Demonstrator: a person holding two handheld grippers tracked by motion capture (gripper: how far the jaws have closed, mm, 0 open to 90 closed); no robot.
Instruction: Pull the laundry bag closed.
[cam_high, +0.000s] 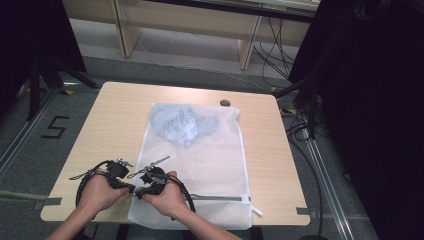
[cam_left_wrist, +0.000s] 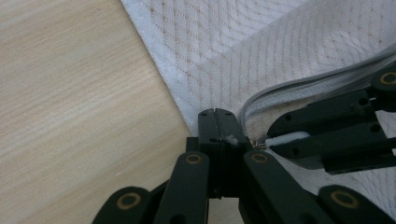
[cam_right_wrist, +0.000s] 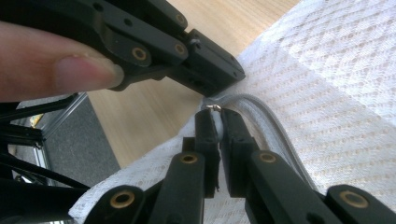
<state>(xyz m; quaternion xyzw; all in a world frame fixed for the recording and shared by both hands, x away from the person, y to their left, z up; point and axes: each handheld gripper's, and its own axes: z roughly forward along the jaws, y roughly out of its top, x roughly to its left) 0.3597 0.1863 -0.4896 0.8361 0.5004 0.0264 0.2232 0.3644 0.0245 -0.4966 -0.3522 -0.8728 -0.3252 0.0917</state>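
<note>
Zipper pull (cam_right_wrist: 214, 108) sitting at near-left corner of mesh laundry bag (cam_high: 210, 160), right gripper (cam_right_wrist: 215, 112) pinching it, jaws clamped; left gripper (cam_left_wrist: 217, 114) clamping bag edge alongside. Risks: tiny pull slipping out; mesh bunching, jamming zipper (cam_left_wrist: 299, 86); bag sliding off table (cam_high: 115, 115) near edge.

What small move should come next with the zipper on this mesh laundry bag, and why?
Probably draw the right gripper along the zipper toward the bag's far corner. It is shut on the white zipper pull at the zipper's left end, while the left gripper pinches the mesh laundry bag corner beside it, anchoring the fabric.
</note>
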